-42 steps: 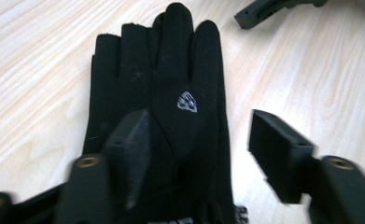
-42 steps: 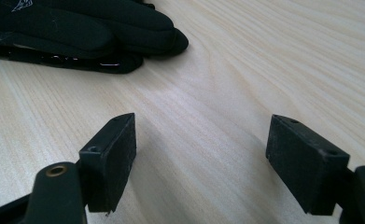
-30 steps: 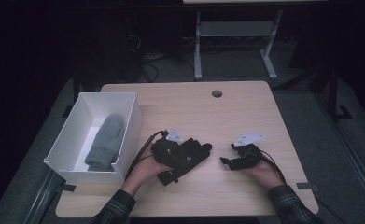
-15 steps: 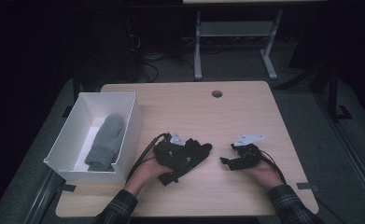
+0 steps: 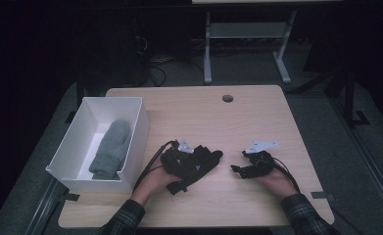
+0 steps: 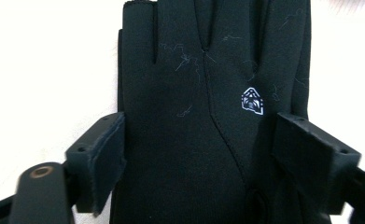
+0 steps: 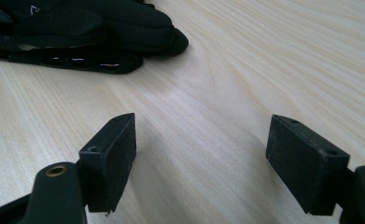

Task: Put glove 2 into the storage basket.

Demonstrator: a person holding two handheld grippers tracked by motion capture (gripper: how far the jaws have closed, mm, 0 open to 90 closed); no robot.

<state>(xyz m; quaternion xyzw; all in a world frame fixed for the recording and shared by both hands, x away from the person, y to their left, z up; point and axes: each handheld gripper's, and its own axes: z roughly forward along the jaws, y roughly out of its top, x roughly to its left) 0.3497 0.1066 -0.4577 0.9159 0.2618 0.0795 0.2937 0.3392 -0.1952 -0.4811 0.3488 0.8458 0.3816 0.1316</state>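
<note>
A black glove (image 6: 203, 116) bearing a small white logo (image 6: 252, 101) lies on a pale wood-grain table (image 5: 257, 117); a grey mitten (image 5: 109, 149) sits in a white box (image 5: 137, 132); plaid sleeves (image 5: 306, 220) below.

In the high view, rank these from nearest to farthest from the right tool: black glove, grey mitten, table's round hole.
From the right tool:
1. black glove, just to its left, by the left tool.
2. table's round hole, at the far edge.
3. grey mitten, in the white box at the left.
</note>
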